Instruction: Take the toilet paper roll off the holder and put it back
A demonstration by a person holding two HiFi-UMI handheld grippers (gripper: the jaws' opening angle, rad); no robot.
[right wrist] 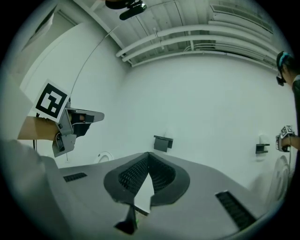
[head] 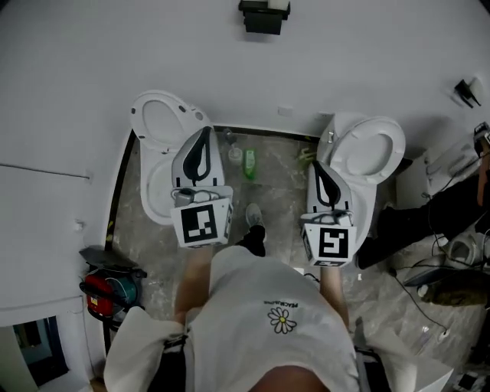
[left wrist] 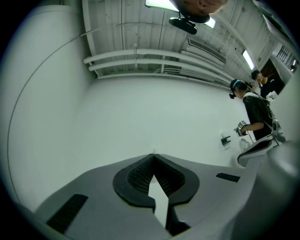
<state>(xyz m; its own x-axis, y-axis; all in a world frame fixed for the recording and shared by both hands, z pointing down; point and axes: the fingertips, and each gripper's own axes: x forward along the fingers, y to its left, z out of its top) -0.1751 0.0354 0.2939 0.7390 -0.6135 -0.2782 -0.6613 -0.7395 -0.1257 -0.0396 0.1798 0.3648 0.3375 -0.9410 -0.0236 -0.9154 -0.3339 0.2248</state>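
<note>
The person stands facing the white wall (head: 367,61) with both forearms stretched forward, side by side and well apart. Each hand carries a gripper with its marker cube turned up toward the head. The left gripper (head: 202,142) reaches out over the left of 2 open toilets (head: 157,122). The right gripper (head: 320,178) reaches over the right toilet (head: 367,149). Both point at the wall, roughly level, the left one tipped a little upward.

In its own view the left gripper (left wrist: 153,157) has its jaws together at the tips, with nothing between them. The right gripper (right wrist: 148,155) is the same: tips meeting, only bare wall behind. The left gripper (right wrist: 63,119) also shows at the left edge of the right gripper view.

The toilet paper holder (head: 264,17) is a dark bracket on the wall, above the strip of marble floor (head: 276,164) between the 2 toilets. It sits ahead of both grippers and well clear of them. In the right gripper view the holder (right wrist: 162,142) lies just above the jaw tips. I cannot tell whether the roll is on it.

A green bottle (head: 249,163) stands on the floor by the foot of the wall.
</note>
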